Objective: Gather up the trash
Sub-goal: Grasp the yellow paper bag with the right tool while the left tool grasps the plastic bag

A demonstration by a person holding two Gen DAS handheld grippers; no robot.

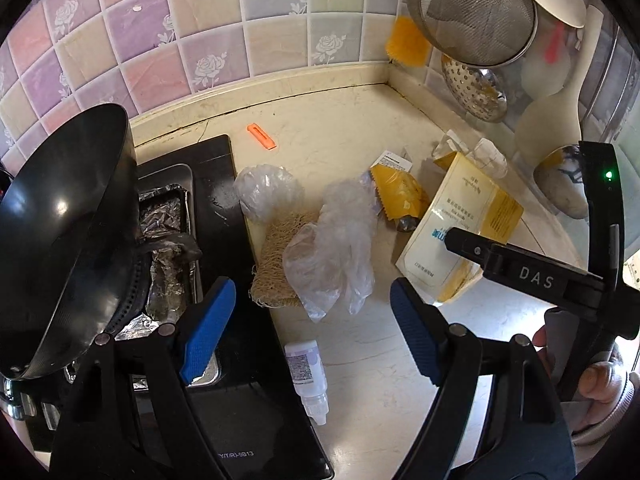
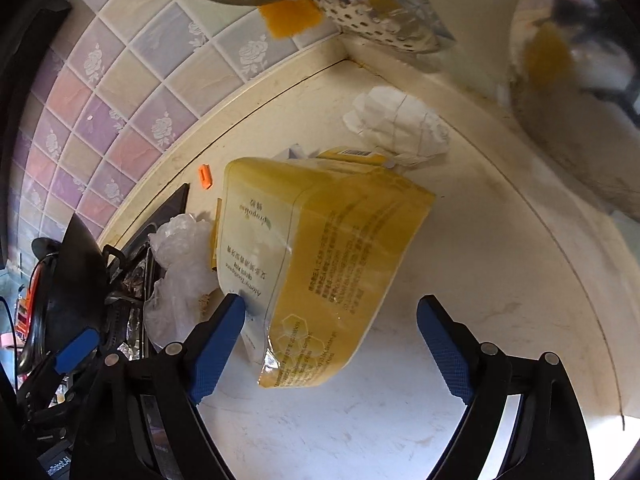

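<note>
Both our grippers over the messy counter (image 1: 360, 120)

Right gripper (image 2: 332, 344) and left gripper (image 1: 312, 328) gape wide, gripping nothing; yellow box (image 2: 320, 248) maybe brushes one right finger, plastic bag (image 1: 340, 240) beside it.

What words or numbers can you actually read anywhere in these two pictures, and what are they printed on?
"DAS": on the right gripper body.
"Y/T(R)-9B13", start cut off: on the black stove front.
"propolis" and "Atomy Toothpaste", upside down: on the yellow toothpaste pack.
Chinese lines and small print on the pack, the small white bottle label, the yellow sachet tag: too small or blurred.
</note>
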